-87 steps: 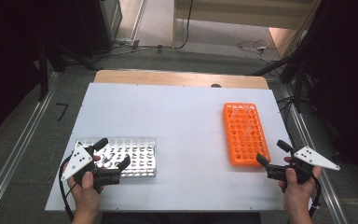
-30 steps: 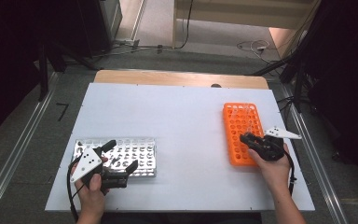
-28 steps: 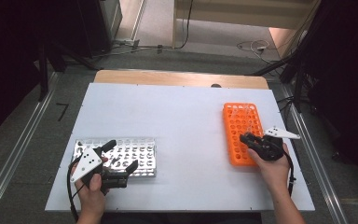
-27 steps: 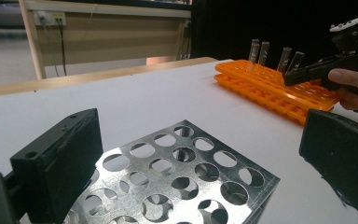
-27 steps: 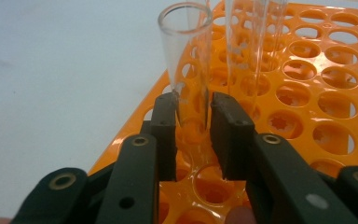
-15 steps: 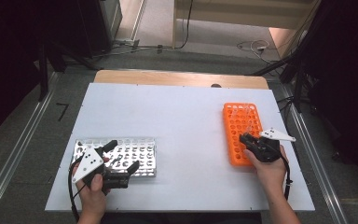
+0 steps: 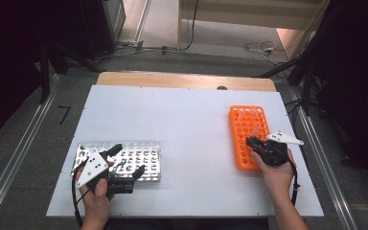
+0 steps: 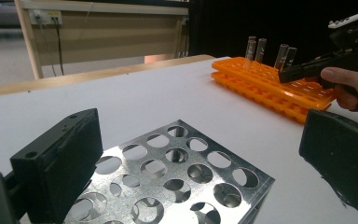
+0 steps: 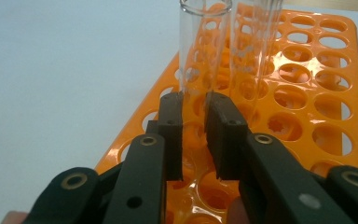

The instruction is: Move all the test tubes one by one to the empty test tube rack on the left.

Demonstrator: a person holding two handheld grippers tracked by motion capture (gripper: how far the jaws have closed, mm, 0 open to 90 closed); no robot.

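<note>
R gripper (image 9: 194, 105) clamped on glass tube (image 9: 200, 51) in orange rack (image 9: 335, 93); L gripper (image 7: 127, 160) held wide open, empty, over metal rack (image 8: 177, 182).

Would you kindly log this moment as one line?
right gripper: shut on clear glass test tube in orange plastic rack | left gripper: open over perforated metal rack | tube not lifted

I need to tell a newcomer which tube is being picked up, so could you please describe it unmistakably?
Find the orange rack on the right of the white table. Several clear glass tubes stand upright in it. The one meant is the tube nearest the person, the one clamped between the black jaws of the right gripper.
</note>
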